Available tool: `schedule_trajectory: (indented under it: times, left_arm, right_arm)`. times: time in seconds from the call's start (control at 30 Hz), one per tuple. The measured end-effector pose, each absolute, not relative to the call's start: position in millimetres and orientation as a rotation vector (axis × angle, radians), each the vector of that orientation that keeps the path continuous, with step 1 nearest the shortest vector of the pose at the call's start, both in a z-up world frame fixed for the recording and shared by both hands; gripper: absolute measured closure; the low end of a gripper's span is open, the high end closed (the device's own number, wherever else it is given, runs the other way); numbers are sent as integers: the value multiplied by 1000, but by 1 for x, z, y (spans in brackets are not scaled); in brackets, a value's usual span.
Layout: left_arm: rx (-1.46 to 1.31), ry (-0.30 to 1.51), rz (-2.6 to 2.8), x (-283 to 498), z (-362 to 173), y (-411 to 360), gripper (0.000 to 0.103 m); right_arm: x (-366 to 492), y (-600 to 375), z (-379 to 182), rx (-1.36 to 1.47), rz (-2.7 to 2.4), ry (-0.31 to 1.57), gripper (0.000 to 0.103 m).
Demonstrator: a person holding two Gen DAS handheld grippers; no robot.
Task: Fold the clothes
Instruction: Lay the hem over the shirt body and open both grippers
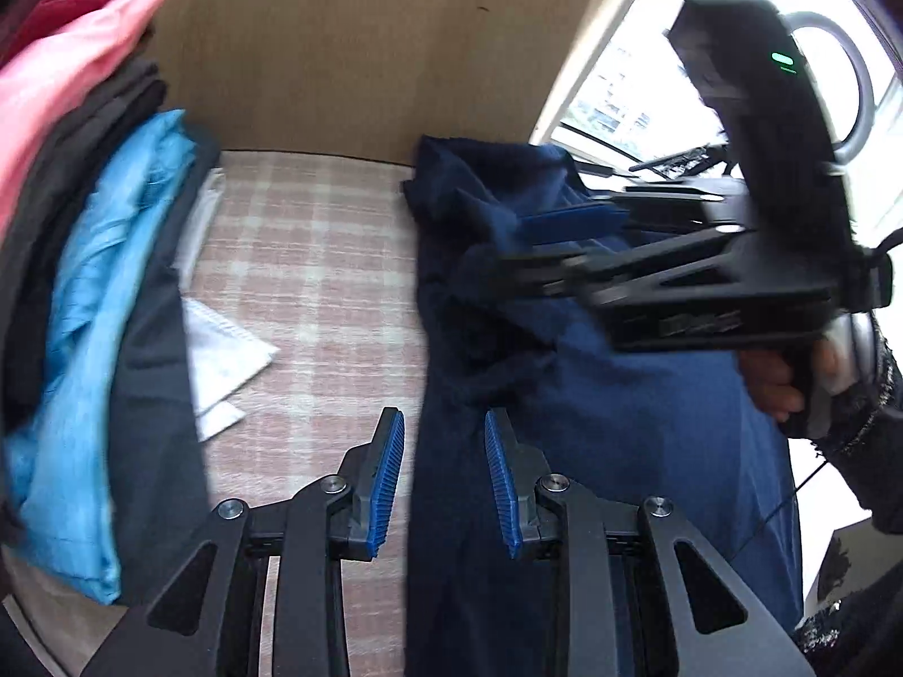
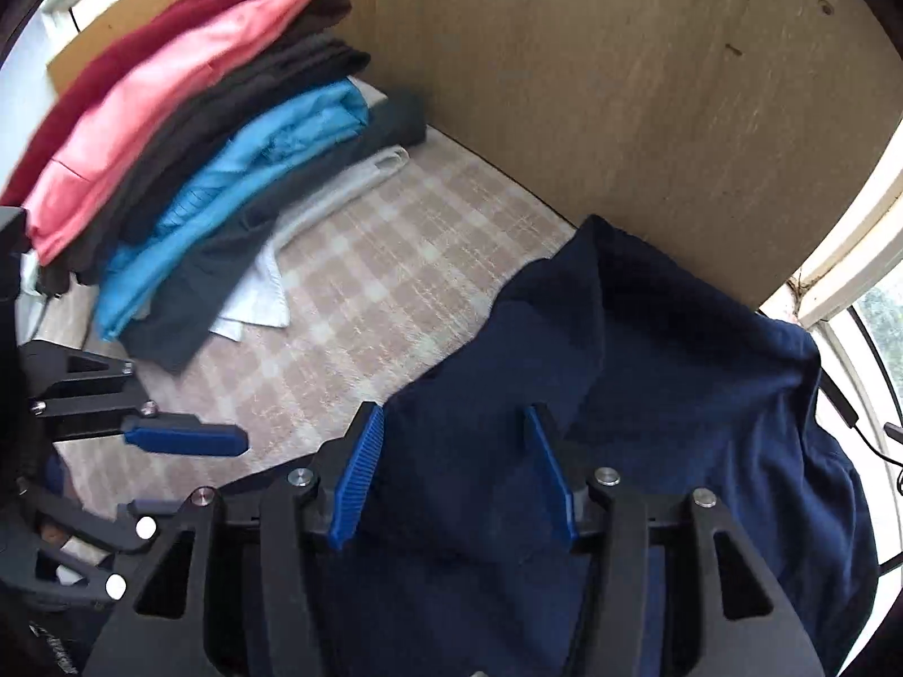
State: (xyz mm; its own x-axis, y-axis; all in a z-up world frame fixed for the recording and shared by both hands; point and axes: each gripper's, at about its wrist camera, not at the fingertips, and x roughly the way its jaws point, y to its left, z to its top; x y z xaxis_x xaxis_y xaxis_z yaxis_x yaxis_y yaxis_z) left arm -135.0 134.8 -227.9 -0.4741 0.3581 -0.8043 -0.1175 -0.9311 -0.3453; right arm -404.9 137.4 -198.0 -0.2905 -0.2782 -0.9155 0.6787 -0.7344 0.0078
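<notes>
A navy garment (image 1: 621, 423) (image 2: 677, 395) lies rumpled on the checked cloth surface (image 1: 310, 282) (image 2: 395, 282), against a wooden board. My left gripper (image 1: 443, 423) stands open over the garment's left edge, and its pads press on nothing. My right gripper (image 2: 454, 417) is open just above the middle of the navy cloth, with no fold pinched between the pads. In the left wrist view the right gripper (image 1: 525, 248) reaches in from the right over the garment's upper part, held by a person's hand (image 1: 773, 378). A blue finger pad (image 2: 186, 441) of the left gripper shows at the left.
A leaning stack of folded clothes (image 1: 101, 282) (image 2: 197, 169) in red, pink, dark grey and light blue fills the left side. A white garment (image 1: 226, 361) (image 2: 259, 293) pokes out beneath it. The wooden board (image 1: 338, 28) (image 2: 621, 84) walls the back. A window (image 1: 632, 84) is at right.
</notes>
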Motion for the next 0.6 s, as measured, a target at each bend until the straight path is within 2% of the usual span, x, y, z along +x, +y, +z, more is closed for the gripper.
schedule_trajectory:
  times: [0.07, 0.1, 0.2, 0.3, 0.37, 0.5, 0.6]
  left_arm:
    - [-1441, -308, 2426, -138, -235, 137, 75]
    - [-1450, -283, 2412, -140, -239, 138, 75]
    - [-1485, -221, 2388, -142, -245, 141, 75]
    - [-1461, -182, 2389, -141, -236, 144, 75]
    - [-1423, -167, 2395, -143, -227, 148, 75]
    - [-1364, -105, 2394, -161, -216, 162, 73]
    - [-1403, -69, 2389, -182, -224, 170, 72]
  right_arm:
    - [-413, 154, -201, 1402, -2075, 460, 90]
    - [-419, 168, -199, 1433, -2079, 386, 98]
    - [-433, 244, -178, 1473, -2134, 23, 97]
    - [-436, 306, -177, 1547, -2312, -57, 69]
    - [-437, 323, -180, 1590, -2371, 3, 68]
    - [-436, 323, -180, 1560, -2256, -84, 68]
    - [-433, 302, -187, 1557, -2177, 6, 67]
